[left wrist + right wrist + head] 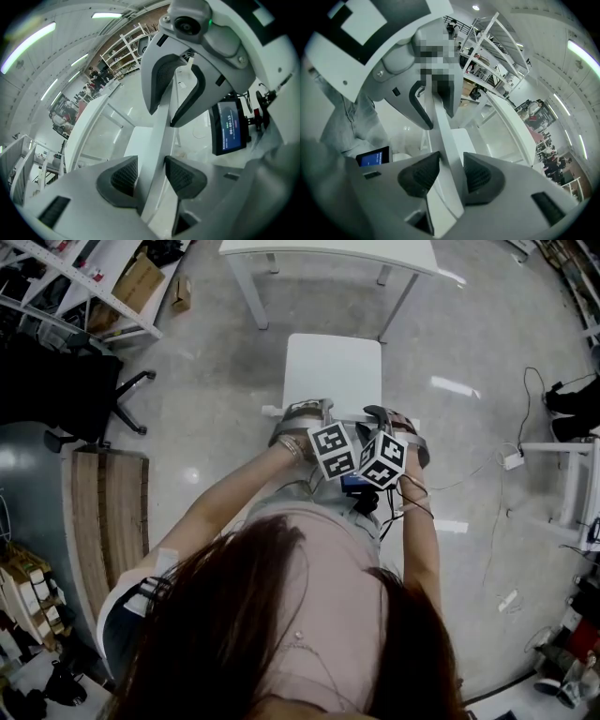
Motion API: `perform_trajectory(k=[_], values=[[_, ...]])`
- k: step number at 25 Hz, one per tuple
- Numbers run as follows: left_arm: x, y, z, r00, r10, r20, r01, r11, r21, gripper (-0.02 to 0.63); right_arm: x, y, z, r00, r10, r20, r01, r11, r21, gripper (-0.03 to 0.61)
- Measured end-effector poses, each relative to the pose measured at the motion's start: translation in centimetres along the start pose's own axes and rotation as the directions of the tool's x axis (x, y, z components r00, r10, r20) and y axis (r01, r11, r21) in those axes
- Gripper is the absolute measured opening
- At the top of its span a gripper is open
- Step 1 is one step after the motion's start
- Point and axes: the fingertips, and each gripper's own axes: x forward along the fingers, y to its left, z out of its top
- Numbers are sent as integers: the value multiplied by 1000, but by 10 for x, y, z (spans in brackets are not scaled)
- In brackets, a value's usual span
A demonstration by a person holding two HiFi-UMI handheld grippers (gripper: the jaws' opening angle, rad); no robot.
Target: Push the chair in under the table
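I have both grippers on the chair (333,371), side by side at the top of its backrest (159,140). In the left gripper view, the left gripper (153,174) has its jaws set wide with the white rail of the backrest running straight up between them. Its dark ribbed pads (125,176) lie against the rail on either side, so I read it as clamped on the backrest. The right gripper (450,173) is the same in its own view: the rail fills the gap and both pads press its faces. Each view also shows the other gripper further along the same rail, its jaws closed around it as well.

From the head view, the two grippers point steeply down and away from me, close together near the middle of the backrest, their marker cubes (333,451) almost touching. The seat (333,357) stretches out beyond the grippers towards the table (328,249). The chair faces the table squarely, lined up between its two near legs. All of the seat is in plain sight, so none of it lies under the top; its far edge is near the feet of those legs.

A black office chair (84,390) stands well off to the left on the pale floor (216,427).
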Motion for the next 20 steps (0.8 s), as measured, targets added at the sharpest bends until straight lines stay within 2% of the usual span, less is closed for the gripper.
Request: perform_trajectory(k=[20], values=[[51,88,31,1000,18,-13,-18,1000,-5,167,48,-99,-3,999,37,19,-37,999,-1,160]])
